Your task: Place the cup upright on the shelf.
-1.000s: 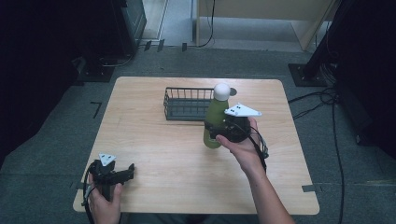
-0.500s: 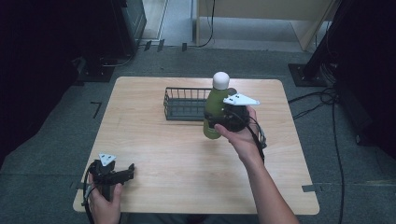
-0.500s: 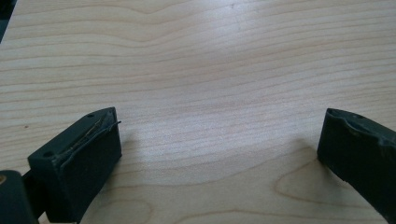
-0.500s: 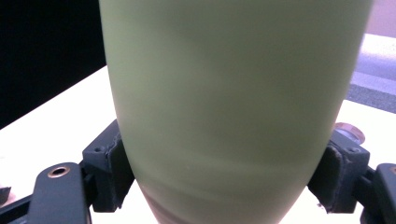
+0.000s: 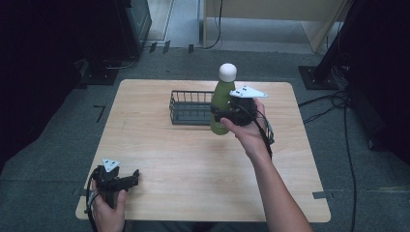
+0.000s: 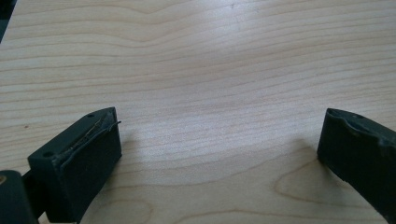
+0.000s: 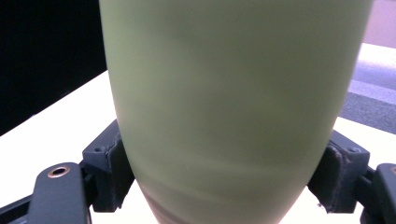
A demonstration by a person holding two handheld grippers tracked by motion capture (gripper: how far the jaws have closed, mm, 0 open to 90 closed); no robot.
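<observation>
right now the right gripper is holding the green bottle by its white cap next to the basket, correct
Not by the cap. The right gripper grips the green bottle around its lower body; the white cap is free above. The high view shows it, and the right gripper view shows the jaws on the body. The basket is beside it.

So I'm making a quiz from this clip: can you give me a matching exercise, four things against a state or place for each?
Things:
1. bottle
2. basket
3. left gripper
4. right gripper

States:
A. open, near the table's front left corner
B. empty, on the table's far side
C. green with a white cap, held upright
D. shut on the bottle

Pairs: 1-C, 2-B, 3-A, 4-D
</observation>
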